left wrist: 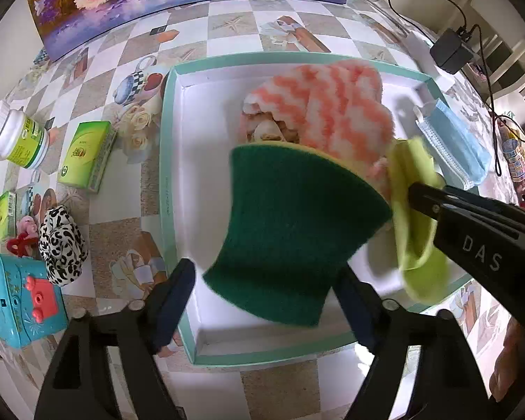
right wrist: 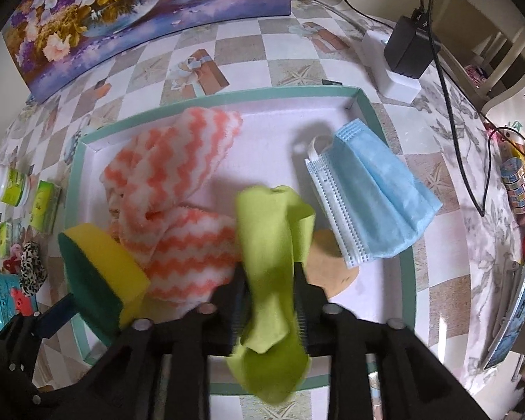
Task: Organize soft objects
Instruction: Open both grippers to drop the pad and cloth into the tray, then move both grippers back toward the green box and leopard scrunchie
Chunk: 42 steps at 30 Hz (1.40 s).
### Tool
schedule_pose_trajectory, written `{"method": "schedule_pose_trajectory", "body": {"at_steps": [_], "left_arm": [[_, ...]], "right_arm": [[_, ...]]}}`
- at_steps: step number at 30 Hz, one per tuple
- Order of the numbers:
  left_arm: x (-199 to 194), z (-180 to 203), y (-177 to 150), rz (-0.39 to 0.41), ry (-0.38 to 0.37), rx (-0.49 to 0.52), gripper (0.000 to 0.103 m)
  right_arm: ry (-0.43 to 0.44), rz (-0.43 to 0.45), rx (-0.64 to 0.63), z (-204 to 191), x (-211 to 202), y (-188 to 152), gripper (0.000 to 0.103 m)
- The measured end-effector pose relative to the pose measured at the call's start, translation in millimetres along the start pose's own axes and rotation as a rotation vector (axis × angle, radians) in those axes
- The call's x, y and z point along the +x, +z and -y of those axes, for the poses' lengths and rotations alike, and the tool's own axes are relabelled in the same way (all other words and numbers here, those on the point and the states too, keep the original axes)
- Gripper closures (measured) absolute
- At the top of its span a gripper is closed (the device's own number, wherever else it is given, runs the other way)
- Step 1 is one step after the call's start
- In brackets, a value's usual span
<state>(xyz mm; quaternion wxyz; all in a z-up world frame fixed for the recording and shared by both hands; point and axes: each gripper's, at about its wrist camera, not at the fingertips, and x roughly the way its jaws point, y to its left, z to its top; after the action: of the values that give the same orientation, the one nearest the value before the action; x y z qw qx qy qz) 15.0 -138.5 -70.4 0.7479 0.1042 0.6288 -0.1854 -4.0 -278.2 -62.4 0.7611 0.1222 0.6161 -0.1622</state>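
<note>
towel [right wrist: 171,189] in tray [right wrist: 364,105], left | mask [right wrist: 378,203] right

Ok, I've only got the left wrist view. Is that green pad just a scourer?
Observer: No, the sponge has thick yellow foam behind its green face.
Operator: Anything hidden on the tray floor?
Observer: A tan round disc lies in the tray, partly under the blue mask.
Operator: And the lime cloth?
Observer: The lime cloth sits between the right gripper's two fingers.
</note>
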Motion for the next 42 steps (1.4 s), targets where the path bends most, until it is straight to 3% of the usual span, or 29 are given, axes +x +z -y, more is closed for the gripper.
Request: {"method": "schedule_pose_trajectory", "body": {"at_steps": [1,5,13,24,27,35,42], "left_arm": [[0,0,0,0.005,-0.002,-0.001,0.016],[-8,0,1,0.026,-0.015,-0.01,0.005],[-30,9,4,0.081,-0.017,0.022,0.0],[-64,0,11,0.184,-0.059,0.0,0.0],[-73,-15,15,0.212,-0.054,-0.03,0.0],[-98,-94,20,0.292,0.066,-0.206,0.0],[-108,-163,8,0.304,0.119,-0.34,0.0]], "right_arm": [[-0.002,0.003,0.002,0,-1,1,0.051],[0.007,0.024,0.007,0,-8,3,0.04],[-0.005,0.079,0.019,4,-27,6,0.025],[-0.002,0.165,0.054,14,-59,9,0.025],[-0.001,0.185,0.054,15,-68,9,0.025],[-0.005,0.183,0.043,7,-69,10,0.025],[0.039,0.182,-0.008,-18,-69,9,0.025]]}}
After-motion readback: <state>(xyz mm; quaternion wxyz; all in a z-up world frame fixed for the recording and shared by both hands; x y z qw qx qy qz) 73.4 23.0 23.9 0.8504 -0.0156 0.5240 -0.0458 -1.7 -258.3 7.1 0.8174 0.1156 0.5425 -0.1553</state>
